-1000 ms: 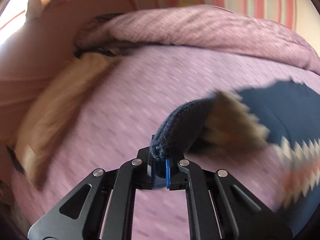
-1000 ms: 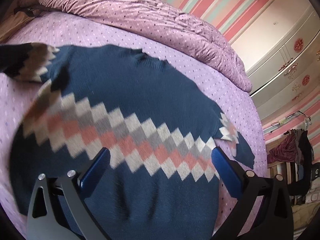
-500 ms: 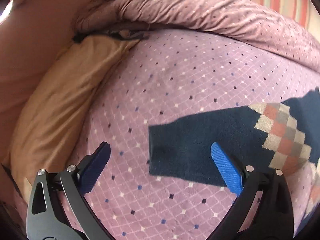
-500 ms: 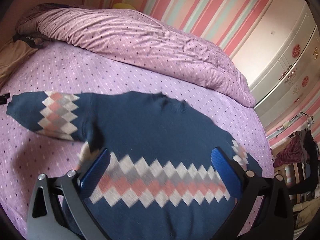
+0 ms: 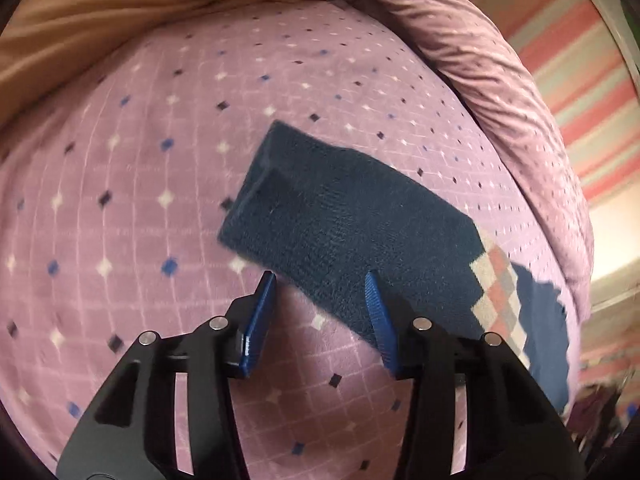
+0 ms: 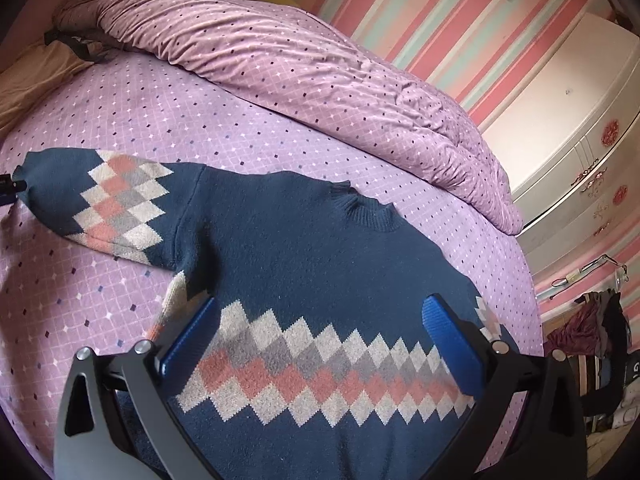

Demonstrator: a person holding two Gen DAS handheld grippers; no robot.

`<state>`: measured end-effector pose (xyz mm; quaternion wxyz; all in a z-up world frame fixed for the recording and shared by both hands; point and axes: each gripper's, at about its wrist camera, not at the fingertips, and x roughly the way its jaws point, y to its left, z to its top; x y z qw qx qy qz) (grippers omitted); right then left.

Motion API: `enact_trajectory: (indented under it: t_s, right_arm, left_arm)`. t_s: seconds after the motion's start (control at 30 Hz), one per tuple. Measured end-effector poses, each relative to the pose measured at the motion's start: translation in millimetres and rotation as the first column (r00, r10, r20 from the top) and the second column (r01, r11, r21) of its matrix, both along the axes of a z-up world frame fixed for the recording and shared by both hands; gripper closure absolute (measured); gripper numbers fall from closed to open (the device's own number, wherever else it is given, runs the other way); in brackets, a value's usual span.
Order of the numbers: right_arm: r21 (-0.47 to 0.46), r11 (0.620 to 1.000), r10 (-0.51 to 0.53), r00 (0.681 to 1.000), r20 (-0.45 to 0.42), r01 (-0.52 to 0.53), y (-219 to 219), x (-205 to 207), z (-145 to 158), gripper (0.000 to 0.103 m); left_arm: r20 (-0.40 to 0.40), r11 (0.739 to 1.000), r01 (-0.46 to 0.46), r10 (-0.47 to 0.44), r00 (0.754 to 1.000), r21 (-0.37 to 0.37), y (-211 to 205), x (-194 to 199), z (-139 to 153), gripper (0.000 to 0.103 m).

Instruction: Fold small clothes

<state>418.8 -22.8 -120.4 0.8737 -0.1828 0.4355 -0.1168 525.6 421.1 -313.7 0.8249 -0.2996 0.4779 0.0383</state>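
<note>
A small navy sweater with a pink, grey and cream diamond band lies flat on the purple bedspread. Its left sleeve stretches out to the left, and the sleeve's navy cuff end shows in the left wrist view. My left gripper is open, low over the sleeve's near edge, holding nothing. My right gripper is wide open above the sweater's chest band, holding nothing. The left gripper's tip shows at the cuff in the right wrist view.
A rumpled purple duvet lies along the far side of the bed. A tan pillow sits at the head. A white wardrobe and a chair piled with clothes stand to the right of the bed.
My left gripper let go of the sleeve cuff, which now lies flat and stretched out; the gripper then moved closer with narrower jaws. My right gripper has pulled back, showing the whole sweater.
</note>
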Motion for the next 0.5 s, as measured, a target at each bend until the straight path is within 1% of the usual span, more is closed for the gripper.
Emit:
enact_trajectory:
  t_s: [0.13, 0.2, 0.27, 0.33, 0.4, 0.43, 0.5]
  right_arm:
    - [0.003, 1.000, -0.005, 1.000, -0.001, 0.005, -1.9, 2.8, -0.8, 0.002]
    - [0.007, 1.000, -0.006, 1.000, -0.002, 0.006, -2.7, 4.8, -1.9, 0.002]
    - [0.006, 1.000, -0.004, 1.000, -0.005, 0.004, -2.8, 5.2, -2.4, 0.002]
    - [0.008, 1.000, -0.002, 1.000, -0.002, 0.002, -2.6, 5.6, -3.3, 0.002]
    - [0.010, 1.000, -0.006, 1.000, -0.005, 0.006, -1.7, 5.7, -3.7, 0.002]
    - [0.018, 1.000, -0.009, 1.000, -0.008, 0.009, -3.6, 6.7, -4.3, 0.002]
    - [0.028, 0.999, -0.014, 1.000, -0.006, 0.015, -8.8, 8.4, -5.5, 0.002]
  left_arm:
    - [-0.008, 0.999, -0.050, 0.050, 0.999, -0.023, -1.3, -3.5, -2.8, 0.056]
    - [-0.005, 0.995, -0.082, 0.081, 0.997, -0.055, 3.8, -1.3, -6.4, 0.056]
    - [0.000, 0.992, -0.107, 0.107, 0.994, -0.070, 7.2, 3.7, -7.8, 0.057]
    - [0.011, 0.991, -0.118, 0.119, 0.993, -0.065, 7.7, 7.9, -7.4, 0.057]
    - [0.011, 0.991, -0.123, 0.124, 0.992, -0.042, 5.6, 10.3, -6.7, 0.069]
    - [0.007, 0.992, -0.124, 0.124, 0.992, -0.039, 5.0, 11.4, -7.5, 0.081]
    - [0.012, 0.991, -0.128, 0.129, 0.992, -0.038, 5.0, 11.7, -6.9, 0.090]
